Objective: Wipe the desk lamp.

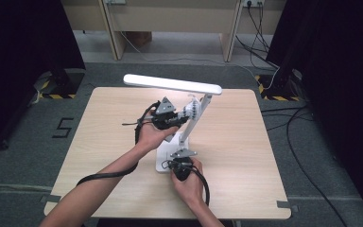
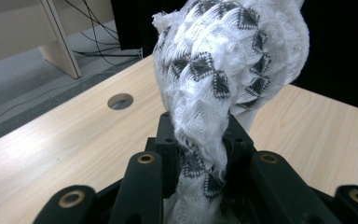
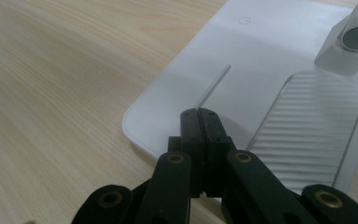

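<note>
Left gripper [image 2: 200,154] is clamped on a cloth [image 2: 223,65] against the lamp [image 1: 189,127]; right gripper [image 3: 200,128], pressed together, rests on its base [image 3: 261,60].

Lab or studio: black curtains [image 1: 19,42], hazard-taped stand bases [image 1: 56,87], floor cables [image 1: 302,123], numbered floor mark [image 1: 62,127].

My jaws are matt black plastic; the cloth [image 2: 223,60] is rough white knit, the lamp base [image 3: 261,70] smooth matt white plastic, the table [image 1: 236,142] pale matt wood.
</note>
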